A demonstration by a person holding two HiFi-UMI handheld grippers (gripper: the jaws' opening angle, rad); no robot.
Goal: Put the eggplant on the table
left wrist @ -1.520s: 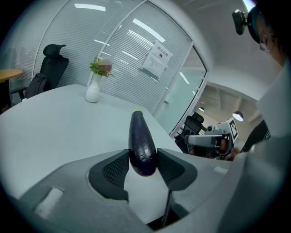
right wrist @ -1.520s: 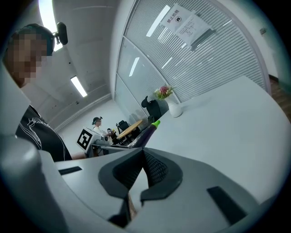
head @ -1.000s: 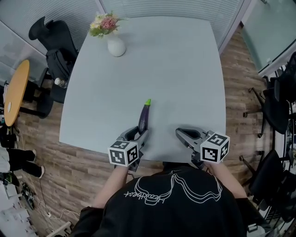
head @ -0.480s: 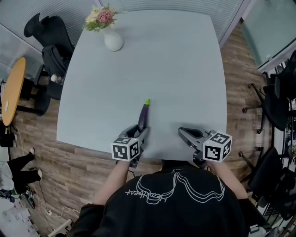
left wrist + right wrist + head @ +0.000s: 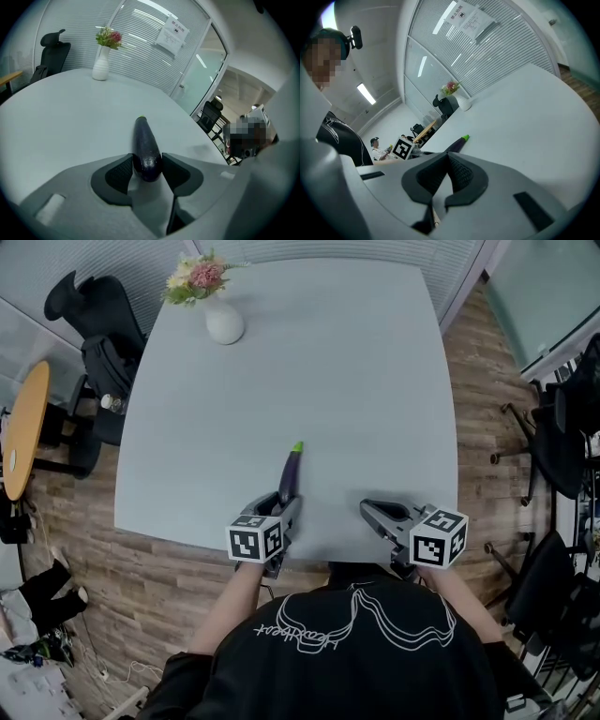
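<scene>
Glossy dark purple eggplant (image 5: 144, 140) is pinched by the left hand-held gripper (image 5: 147, 163) at lower centre; right hand-held gripper (image 5: 447, 160) is closed up, empty.

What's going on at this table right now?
A person is working two handheld grippers. The left claw is clamped on the blunt end of the eggplant, which points away across the table and sits low over it. Whether it touches can't be told. The right claw is shut and empty, near the table's front edge.
</scene>
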